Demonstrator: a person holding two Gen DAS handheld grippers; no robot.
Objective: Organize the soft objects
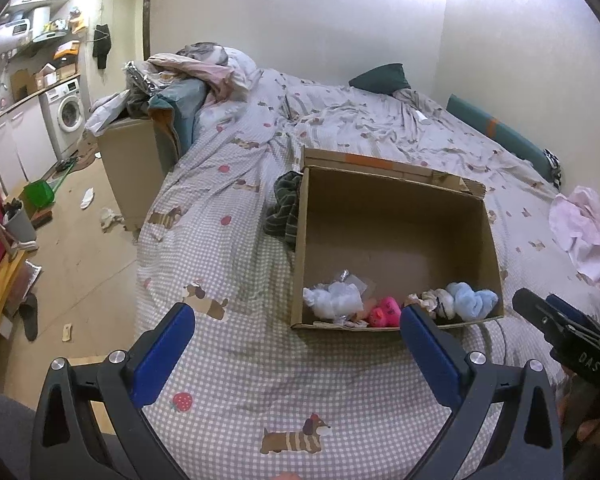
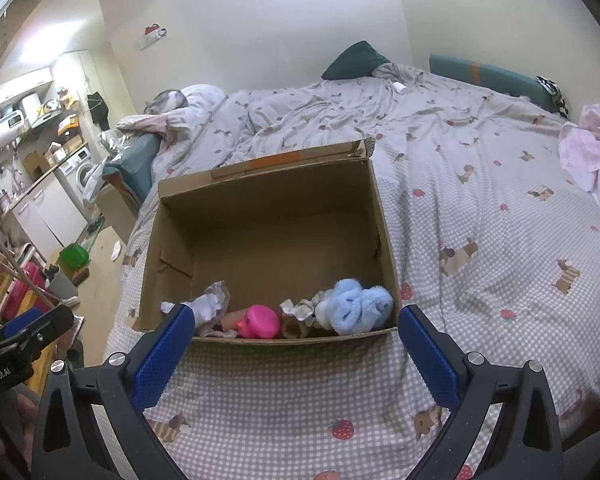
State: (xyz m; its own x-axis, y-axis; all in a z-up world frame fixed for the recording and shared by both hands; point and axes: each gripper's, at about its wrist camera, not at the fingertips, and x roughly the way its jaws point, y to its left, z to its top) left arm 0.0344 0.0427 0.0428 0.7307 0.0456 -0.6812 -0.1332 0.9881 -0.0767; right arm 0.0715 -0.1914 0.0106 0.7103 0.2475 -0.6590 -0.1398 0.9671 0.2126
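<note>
An open cardboard box (image 1: pixel 396 200) (image 2: pixel 268 200) sits on the checked bedspread. Along its near wall lie a pink rubber duck (image 1: pixel 386 311) (image 2: pixel 260 322), a fluffy light-blue soft toy (image 1: pixel 472 300) (image 2: pixel 356 310), a white crumpled bundle (image 1: pixel 334 300) (image 2: pixel 208 304) and a patterned scrunched cloth (image 1: pixel 434 300) (image 2: pixel 300 308). My left gripper (image 1: pixel 298 320) hovers open over the bed just before the box's left front corner, with nothing between its fingers. My right gripper (image 2: pixel 296 322) is open and empty right at the box's front edge. A dark striped garment (image 1: pixel 286 208) lies against the box's left wall.
A pink-white garment (image 1: pixel 584 236) (image 2: pixel 592 156) lies on the bed at right. A dark green pillow (image 1: pixel 380 78) (image 2: pixel 356 60) and piled bedding (image 1: pixel 204 68) sit at the bed's far end. The floor at left holds a green bin (image 1: pixel 39 194), litter and a washing machine (image 1: pixel 66 110).
</note>
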